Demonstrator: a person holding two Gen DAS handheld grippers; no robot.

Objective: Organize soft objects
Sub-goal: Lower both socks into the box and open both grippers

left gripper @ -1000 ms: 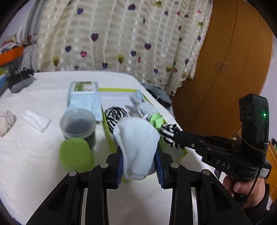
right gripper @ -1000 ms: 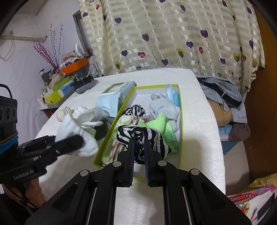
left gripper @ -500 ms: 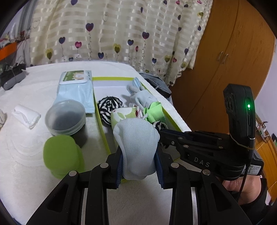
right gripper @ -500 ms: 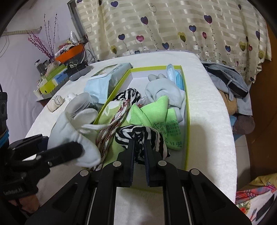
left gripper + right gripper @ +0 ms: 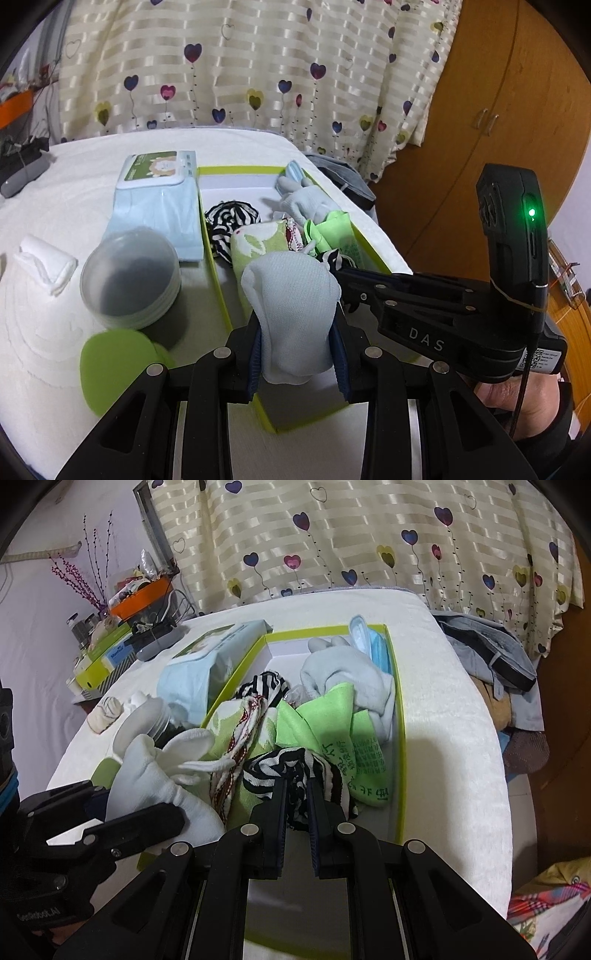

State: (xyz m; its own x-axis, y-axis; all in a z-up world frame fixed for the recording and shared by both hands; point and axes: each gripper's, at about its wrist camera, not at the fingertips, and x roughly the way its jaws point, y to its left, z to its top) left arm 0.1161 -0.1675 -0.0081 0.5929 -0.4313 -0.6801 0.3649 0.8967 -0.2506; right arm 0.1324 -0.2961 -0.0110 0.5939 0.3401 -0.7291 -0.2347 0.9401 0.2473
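My left gripper (image 5: pixel 297 343) is shut on a pale blue sock (image 5: pixel 291 299) and holds it over the near end of the green-rimmed box (image 5: pixel 218 280). My right gripper (image 5: pixel 297 805) is shut on a black-and-white striped sock (image 5: pixel 295 771), low over the box's near end (image 5: pixel 400 775). The pale blue sock also shows in the right wrist view (image 5: pixel 155 779). Inside the box lie a green cloth (image 5: pixel 325 716), a grey plush piece (image 5: pixel 343 672), another striped sock (image 5: pixel 229 218) and a green patterned sock (image 5: pixel 255 240).
A wipes pack (image 5: pixel 157 199), a grey round tub (image 5: pixel 129 277), a green lid (image 5: pixel 114 362) and a rolled white sock (image 5: pixel 46 266) lie left of the box on the white bed. Clothes (image 5: pixel 491 650) hang off the right edge. A wooden wardrobe (image 5: pixel 480 110) stands right.
Both grippers have moved forward and down over the box with their socks. The striped sock has dropped from above the box to just over the clothes inside.
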